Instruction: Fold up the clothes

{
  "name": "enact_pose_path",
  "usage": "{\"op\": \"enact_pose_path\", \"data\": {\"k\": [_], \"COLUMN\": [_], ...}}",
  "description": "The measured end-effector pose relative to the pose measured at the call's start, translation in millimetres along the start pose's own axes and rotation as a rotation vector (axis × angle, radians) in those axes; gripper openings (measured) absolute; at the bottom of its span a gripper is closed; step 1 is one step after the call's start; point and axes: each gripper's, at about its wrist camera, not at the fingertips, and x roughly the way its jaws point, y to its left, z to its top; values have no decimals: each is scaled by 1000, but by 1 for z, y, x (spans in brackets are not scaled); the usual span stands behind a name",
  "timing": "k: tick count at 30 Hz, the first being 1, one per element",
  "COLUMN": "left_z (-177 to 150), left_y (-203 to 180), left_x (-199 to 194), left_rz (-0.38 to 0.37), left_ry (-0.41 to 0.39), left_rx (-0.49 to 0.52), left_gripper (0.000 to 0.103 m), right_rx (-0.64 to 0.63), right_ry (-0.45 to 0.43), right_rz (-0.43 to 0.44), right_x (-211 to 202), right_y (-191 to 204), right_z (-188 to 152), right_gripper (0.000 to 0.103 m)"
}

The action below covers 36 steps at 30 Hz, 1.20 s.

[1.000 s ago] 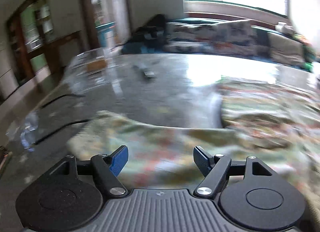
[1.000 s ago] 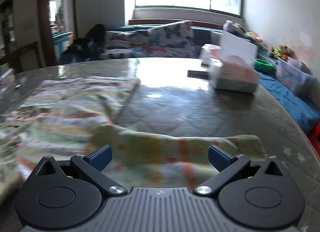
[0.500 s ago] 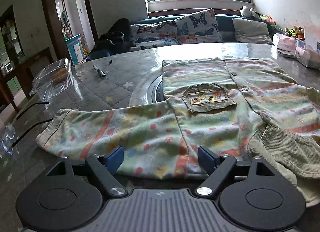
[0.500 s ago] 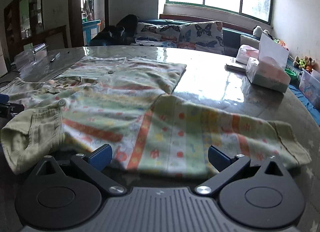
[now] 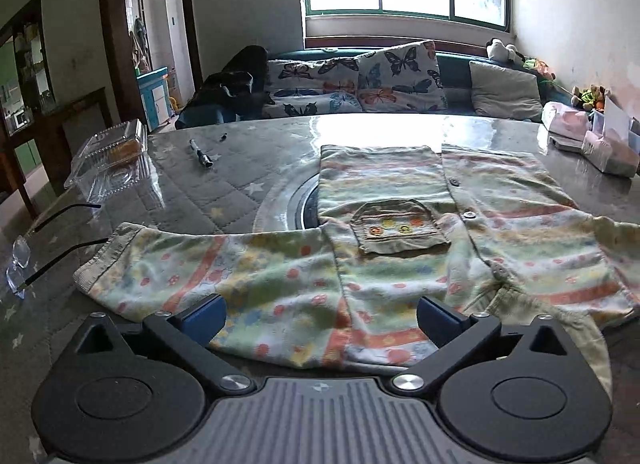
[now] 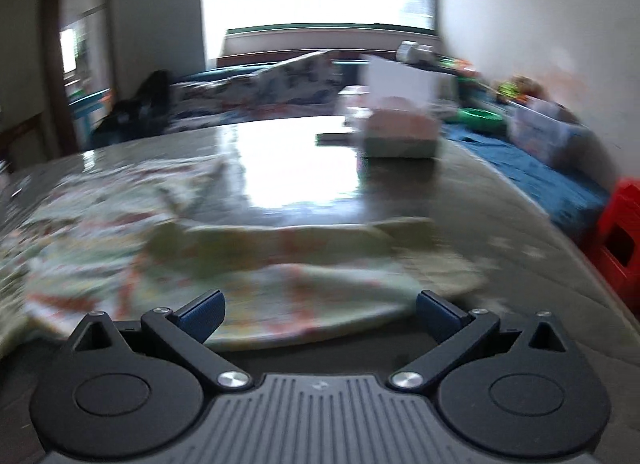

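A small patterned shirt (image 5: 400,232) with stripes, dots and a chest pocket (image 5: 396,225) lies front up and spread flat on the table (image 5: 208,191). Its left sleeve (image 5: 192,268) stretches toward the left. My left gripper (image 5: 320,318) hovers over the shirt's near edge, its jaws opening wide, and its blue pads do not press the cloth. In the blurred right wrist view the right sleeve (image 6: 304,260) lies in front of my right gripper (image 6: 320,314), which is open with nothing gripped.
Eyeglasses (image 5: 36,248) lie at the table's left edge, near a clear plastic box (image 5: 108,159) and a marker (image 5: 202,157). A tissue box (image 6: 400,135) stands at the right rear. A sofa with cushions (image 5: 360,79) lies behind, a red stool (image 6: 618,240) to the right.
The left jaws have spread wider and the left view swung right onto the shirt. The right view swung left, then back right onto the right sleeve, and is blurred now.
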Motion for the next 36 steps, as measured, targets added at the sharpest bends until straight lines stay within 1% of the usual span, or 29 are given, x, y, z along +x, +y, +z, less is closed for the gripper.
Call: {"op": "enact_pose_path", "data": {"k": [1,4,6,8,10,11,13,15,19,21,26,27,28,32,34,36], "left_z": [1,2,2,2,3,3,5,5,6,5,4,4,5,5,5,6], "left_y": [-2,-6,-9,-11,-13,-13,-14,-14,-14,-15,-17,-17,-17,-20,-23,-26], "left_x": [0,0,0,0,0,0,-1,-1,1,2,2,2,1,1,2,2], "left_rz": [-5,-13,-16,-17,-17,-16,-15,-15,-14,-13,-16,-16,-17,-26,-33,-44], "left_ry": [2,6,8,10,11,10,8,7,17,25,28,28,29,30,33,36], "left_rx": [-2,-1,3,7,11,11,11,11,9,8,5,5,5,9,11,14], "left_gripper": [103,103,103,103,103,103,103,103,103,103,103,103,103,103,103,103], "right_rx": [20,66,94,117,133,139,147,139,130,136,114,116,118,140,150,163], "right_ry": [0,5,9,13,22,26,32,30,23,23,21,20,19,15,13,7], "right_rz": [-24,-90,-119,-138,-146,-147,-145,-148,-143,-133,-127,-124,-119,-89,-75,-65], "right_x": [1,7,12,15,19,21,24,25,23,23,25,26,26,24,23,23], "right_y": [-9,-32,-44,-54,-61,-63,-64,-64,-62,-62,-58,-58,-58,-60,-60,-59], "right_z": [0,3,4,5,5,4,3,2,1,2,3,3,3,3,3,4], "right_gripper": [97,93,92,88,79,78,68,66,50,48,48,47,41,26,15,9]}}
